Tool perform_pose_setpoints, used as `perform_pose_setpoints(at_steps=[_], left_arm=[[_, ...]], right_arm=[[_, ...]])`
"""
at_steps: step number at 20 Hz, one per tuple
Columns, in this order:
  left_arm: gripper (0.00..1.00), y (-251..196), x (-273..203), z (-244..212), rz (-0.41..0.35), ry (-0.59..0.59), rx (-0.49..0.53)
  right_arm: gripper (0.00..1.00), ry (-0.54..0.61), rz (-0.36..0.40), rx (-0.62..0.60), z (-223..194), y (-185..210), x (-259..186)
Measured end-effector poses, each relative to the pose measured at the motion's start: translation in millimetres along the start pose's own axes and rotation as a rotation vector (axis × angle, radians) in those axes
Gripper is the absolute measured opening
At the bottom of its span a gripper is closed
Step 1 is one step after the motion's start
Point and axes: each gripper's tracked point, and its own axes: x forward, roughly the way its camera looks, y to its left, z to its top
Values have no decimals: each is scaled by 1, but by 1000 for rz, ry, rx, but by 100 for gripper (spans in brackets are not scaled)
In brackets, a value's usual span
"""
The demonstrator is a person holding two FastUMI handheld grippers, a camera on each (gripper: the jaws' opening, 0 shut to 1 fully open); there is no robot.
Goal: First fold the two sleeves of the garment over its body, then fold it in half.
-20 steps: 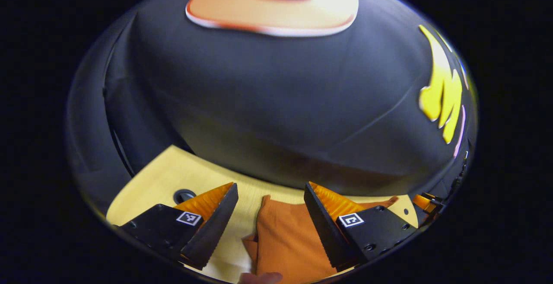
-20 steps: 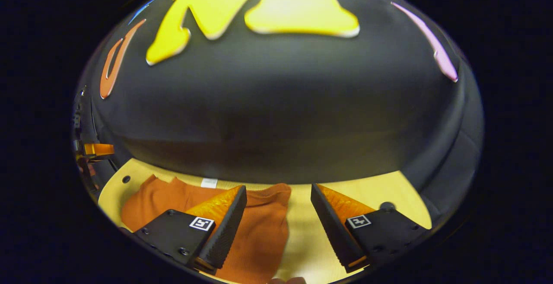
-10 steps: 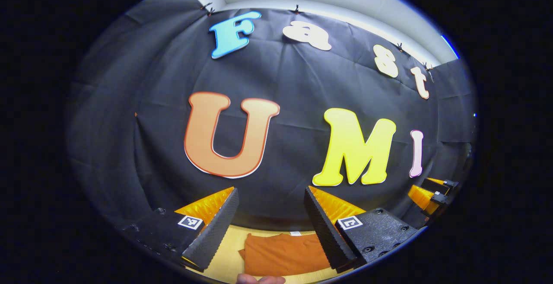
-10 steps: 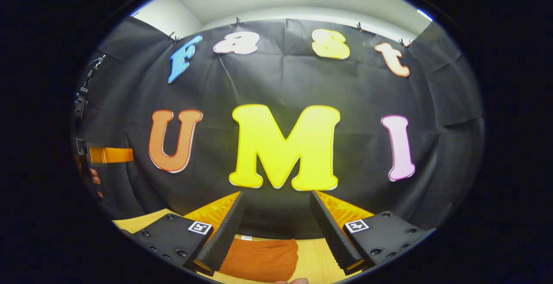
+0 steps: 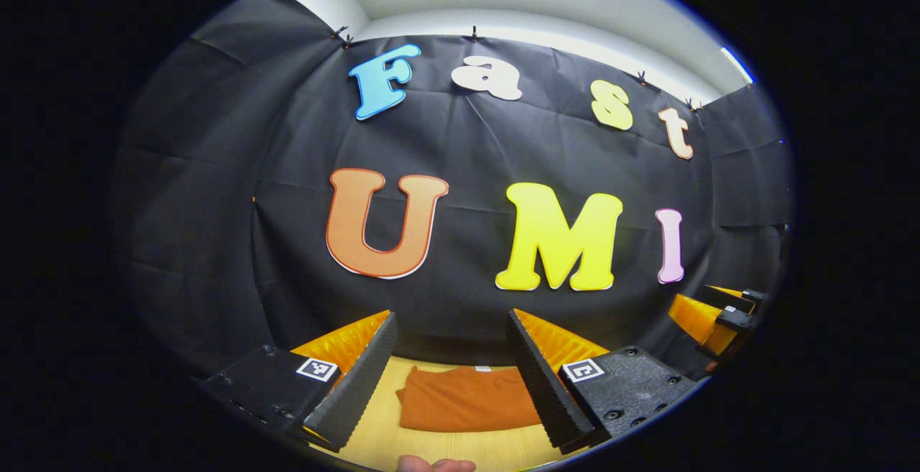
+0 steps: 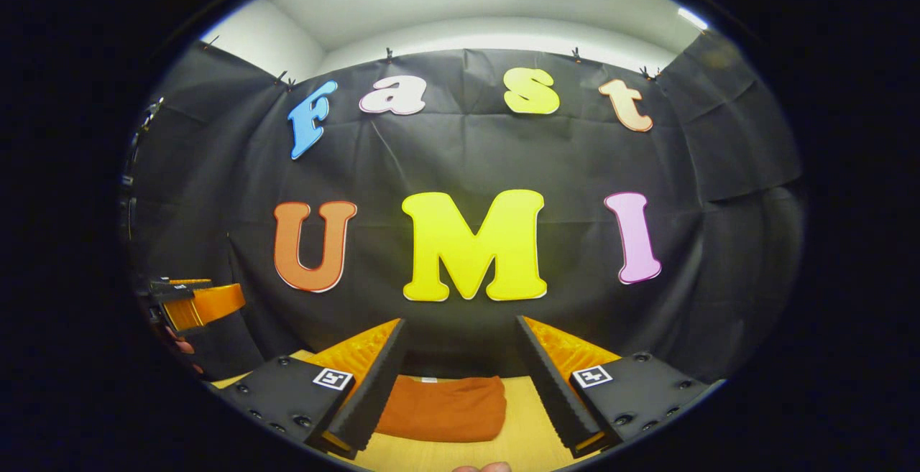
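Note:
The orange garment (image 5: 463,406) lies folded into a compact rectangle on the pale wooden table (image 5: 445,449), near the back wall. In the right gripper view the same garment (image 6: 445,407) shows low between the fingers. My left gripper (image 5: 451,325) is open, raised above the table and apart from the cloth, with nothing between its fingers. My right gripper (image 6: 460,328) is open too, held above and short of the garment. The right gripper (image 5: 708,314) appears at the right edge of the left gripper view. The left gripper (image 6: 194,303) appears at the left edge of the right gripper view.
The black cloth wall (image 6: 460,156) stands just behind the table. A fingertip of the holding hand (image 5: 435,464) shows at the bottom edge. Bare wooden table (image 6: 517,443) lies in front of the garment.
Both grippers have lifted and drawn back from the garment, tilting up from the table towards the wall. The folded garment stays flat where it was let go.

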Motion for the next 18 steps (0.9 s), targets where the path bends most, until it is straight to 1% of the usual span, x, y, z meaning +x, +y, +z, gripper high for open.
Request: perform_pose_setpoints(at_steps=[1,3,4,7,9,10,11,12,13,15,18], left_arm=[[98,-4,0,-4,-9,10,2],[98,-3,1,-5,5,1,14],[98,-5,2,-4,4,-6,19],[98,-8,4,-6,4,-8,29],[98,-11,5,-7,0,-4,36],[87,-13,6,-8,0,-3,47],[98,-13,6,-7,1,-3,58],[87,-15,5,-7,-1,0,63],[98,-16,4,-9,-3,3,62],[98,-19,4,-9,-9,3,61],[98,-20,1,-6,-7,-9,89]], right_arm=[[94,8,-2,7,-4,0,-2],[95,4,5,18,-6,6,-4],[95,3,1,9,-6,5,-5],[95,3,22,-5,-8,12,-5],[95,4,17,-4,-9,9,-3],[95,0,17,-2,-8,8,-3],[95,-4,17,1,-7,8,-2],[95,-9,18,2,-6,7,-1],[95,-10,18,1,-6,7,-1],[95,-9,20,3,-7,6,-1],[95,-14,15,10,-5,2,-2]])
